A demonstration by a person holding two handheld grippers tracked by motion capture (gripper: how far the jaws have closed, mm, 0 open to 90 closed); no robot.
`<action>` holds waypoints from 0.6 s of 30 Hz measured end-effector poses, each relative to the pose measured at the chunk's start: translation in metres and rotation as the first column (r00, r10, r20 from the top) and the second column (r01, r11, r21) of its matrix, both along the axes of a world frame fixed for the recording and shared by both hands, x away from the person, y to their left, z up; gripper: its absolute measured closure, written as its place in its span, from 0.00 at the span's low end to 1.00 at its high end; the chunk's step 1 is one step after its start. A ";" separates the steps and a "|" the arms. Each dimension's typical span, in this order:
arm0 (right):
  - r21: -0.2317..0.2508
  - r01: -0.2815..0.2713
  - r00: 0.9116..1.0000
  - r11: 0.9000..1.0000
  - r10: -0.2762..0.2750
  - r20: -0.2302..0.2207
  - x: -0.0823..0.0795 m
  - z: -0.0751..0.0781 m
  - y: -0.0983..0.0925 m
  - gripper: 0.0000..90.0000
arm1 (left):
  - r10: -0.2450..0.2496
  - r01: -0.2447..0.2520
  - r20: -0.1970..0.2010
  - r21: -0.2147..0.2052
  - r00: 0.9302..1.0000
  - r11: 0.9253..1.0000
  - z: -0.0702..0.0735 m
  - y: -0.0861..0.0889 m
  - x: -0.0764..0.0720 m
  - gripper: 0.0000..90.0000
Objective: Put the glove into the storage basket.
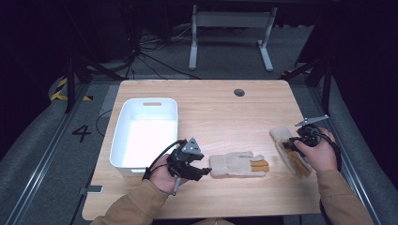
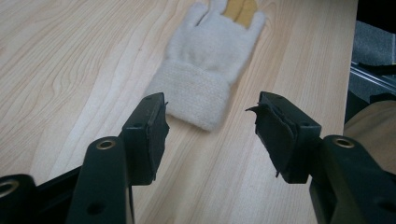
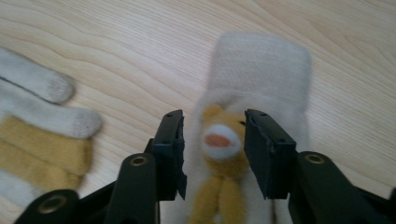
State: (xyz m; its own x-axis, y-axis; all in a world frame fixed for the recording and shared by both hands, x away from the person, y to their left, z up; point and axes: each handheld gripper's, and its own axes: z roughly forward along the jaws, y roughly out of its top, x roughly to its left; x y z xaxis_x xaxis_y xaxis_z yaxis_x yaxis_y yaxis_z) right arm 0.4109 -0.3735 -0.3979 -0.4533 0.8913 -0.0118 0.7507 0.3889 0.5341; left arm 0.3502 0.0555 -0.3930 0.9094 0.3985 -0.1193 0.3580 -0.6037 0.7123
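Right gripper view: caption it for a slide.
Open right hand-held gripper straddling a cream knitted glove with a tan bear face on the light wooden table.

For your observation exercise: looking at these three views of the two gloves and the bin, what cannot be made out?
- Right glove, high view: its middle is covered by the right tool and hand.
- Same glove, right gripper view: fingertips cut off by the bottom edge.
- Left glove, left gripper view: fingertips cut off by the top edge.
- White bin, high view: near wall partly hidden by the left tool.
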 end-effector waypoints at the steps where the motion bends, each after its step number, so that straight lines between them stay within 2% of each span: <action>1: -0.005 0.007 1.000 1.000 -0.007 -0.001 0.000 -0.002 -0.003 0.61 | -0.002 0.002 0.000 0.004 1.000 1.000 -0.001 0.000 0.000 0.49; 6: 0.000 0.041 0.999 0.999 -0.041 -0.020 0.001 -0.011 -0.015 0.47 | 0.014 -0.014 -0.010 0.009 1.000 1.000 -0.005 0.004 0.001 0.48; 9: 0.007 0.057 0.998 0.998 -0.057 -0.033 0.000 -0.018 -0.019 0.43 | 0.018 -0.018 -0.015 0.008 1.000 1.000 -0.005 0.004 0.001 0.48; 14: 0.008 0.070 0.996 0.998 -0.069 -0.047 -0.003 -0.026 -0.022 0.41 | 0.010 -0.010 -0.010 0.015 1.000 1.000 -0.006 0.002 0.000 0.48; 18: -0.005 0.060 0.997 0.998 -0.060 -0.053 -0.006 -0.030 -0.021 0.40 | 0.010 -0.009 -0.016 0.019 1.000 1.000 -0.006 0.002 0.000 0.48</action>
